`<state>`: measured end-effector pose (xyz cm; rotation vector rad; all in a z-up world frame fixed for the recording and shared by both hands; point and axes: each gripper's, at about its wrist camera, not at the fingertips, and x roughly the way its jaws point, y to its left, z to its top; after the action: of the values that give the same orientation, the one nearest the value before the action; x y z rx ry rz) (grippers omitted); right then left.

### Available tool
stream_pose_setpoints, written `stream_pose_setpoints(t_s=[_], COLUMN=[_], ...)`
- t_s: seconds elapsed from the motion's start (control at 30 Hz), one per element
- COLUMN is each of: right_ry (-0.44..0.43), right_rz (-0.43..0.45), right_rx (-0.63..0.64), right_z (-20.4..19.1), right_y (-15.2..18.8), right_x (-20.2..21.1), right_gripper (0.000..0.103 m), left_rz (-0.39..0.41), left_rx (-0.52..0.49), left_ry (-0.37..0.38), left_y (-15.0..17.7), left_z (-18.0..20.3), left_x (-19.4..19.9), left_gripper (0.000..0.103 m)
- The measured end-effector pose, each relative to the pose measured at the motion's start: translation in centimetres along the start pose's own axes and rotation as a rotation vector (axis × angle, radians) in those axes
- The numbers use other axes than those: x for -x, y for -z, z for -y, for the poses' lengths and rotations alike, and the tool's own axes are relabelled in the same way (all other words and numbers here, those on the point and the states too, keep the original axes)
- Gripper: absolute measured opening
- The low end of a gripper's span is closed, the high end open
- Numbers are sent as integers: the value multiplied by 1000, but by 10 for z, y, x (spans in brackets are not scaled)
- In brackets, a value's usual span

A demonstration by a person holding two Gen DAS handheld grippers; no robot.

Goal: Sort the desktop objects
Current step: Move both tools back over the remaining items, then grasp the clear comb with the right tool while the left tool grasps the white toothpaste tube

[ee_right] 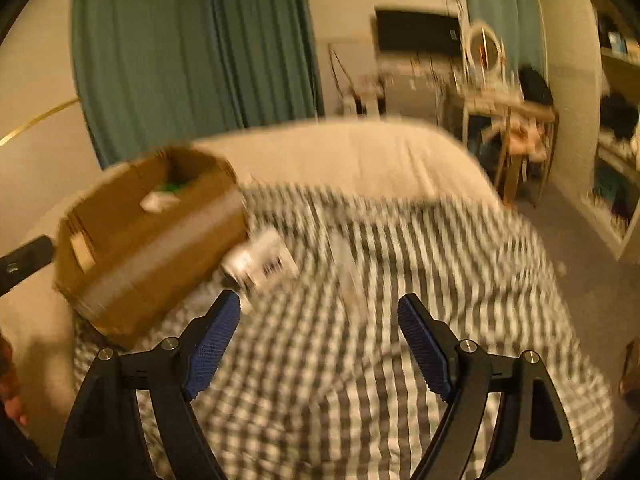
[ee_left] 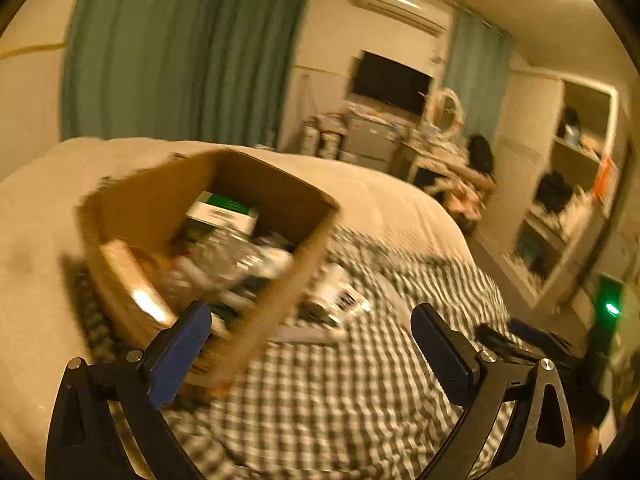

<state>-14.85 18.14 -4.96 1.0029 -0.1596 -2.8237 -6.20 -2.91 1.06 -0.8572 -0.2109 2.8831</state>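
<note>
Both views blurred. On a bed (ee_left: 400,204) with a beige cover and a grey checked blanket (ee_right: 400,248): an open cardboard box (ee_left: 280,196), partly filled — a green and white carton (ee_left: 224,210) near the far wall, crumpled clear plastic (ee_left: 228,256) below it, the rest too smeared to name. Just beside the box's right wall, lying on the blanket, a small white container with a barcode label (ee_right: 262,262). Beyond the bed: green curtains (ee_left: 180,52), a dark screen (ee_left: 390,82), a round mirror (ee_right: 484,50) on a cluttered side table, open shelves (ee_left: 572,184) at the right. Left gripper (ee_left: 312,344) spread wide, empty, its left finger against the box's near corner. Right gripper (ee_right: 320,336) also spread wide, empty, hovering above the blanket, the white container just ahead of its left finger.
</note>
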Motion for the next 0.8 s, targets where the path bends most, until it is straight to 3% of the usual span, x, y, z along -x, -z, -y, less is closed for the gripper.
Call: stream_pose_setpoints(t_s=[0.17, 0.27, 0.37, 0.43, 0.67, 0.8], right_ry=[-25, -16, -4, -15, 33, 12], right_rz=[-42, -37, -64, -108, -150, -169], right_rx=[-36, -11, 2, -1, 0, -18], right_z=[18, 19, 22, 25, 36, 44], right_y=[6, 3, 2, 4, 8, 5], right_x=[-48, -72, -101, -126, -164, -175], right_gripper=[81, 81, 69, 55, 54, 54], left_rz=[-132, -176, -169, -162, -186, -178], left_rx=[-21, 9, 37, 34, 164, 314], left_ry=[-18, -117, -156, -196, -245, -257], left_y=[26, 40, 46, 51, 58, 56], left_z=[28, 37, 41, 44, 37, 24], left_x=[-55, -87, -108, -122, -170, -184], left_gripper=[103, 103, 103, 103, 103, 103])
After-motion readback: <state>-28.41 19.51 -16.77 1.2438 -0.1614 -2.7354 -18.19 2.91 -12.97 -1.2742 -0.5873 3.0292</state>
